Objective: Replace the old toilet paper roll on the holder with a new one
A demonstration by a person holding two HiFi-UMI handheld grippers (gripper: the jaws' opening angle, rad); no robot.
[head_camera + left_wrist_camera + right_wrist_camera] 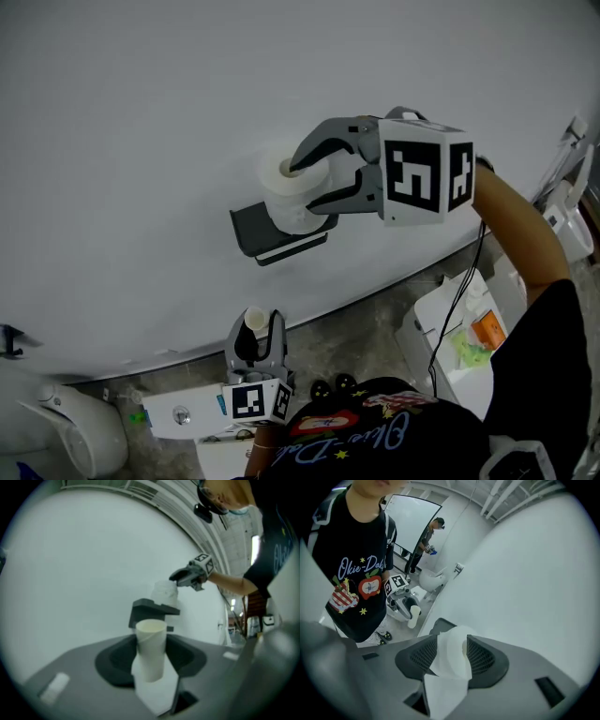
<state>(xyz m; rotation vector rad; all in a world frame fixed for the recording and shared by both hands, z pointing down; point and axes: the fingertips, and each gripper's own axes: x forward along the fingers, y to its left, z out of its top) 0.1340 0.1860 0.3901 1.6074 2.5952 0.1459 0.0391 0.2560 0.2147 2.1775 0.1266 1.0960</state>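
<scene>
Wall (141, 112): plain white, and it bears the holder, so any push toward it should stay gentle.
Right gripper (305, 186): jaws apart, astride the new roll, with no clear squeeze from the pads; I'd centre them before any nudge.
Left gripper (258, 324): low by the person's body, clamped on the old tube; best kept parked there.
Holder (255, 228): dark bracket, just under the roll.
New roll (286, 197): at the holder, seemingly seated (check that its tail hangs free).
Old tube (151, 648): bare cardboard, trailing a paper scrap.
</scene>
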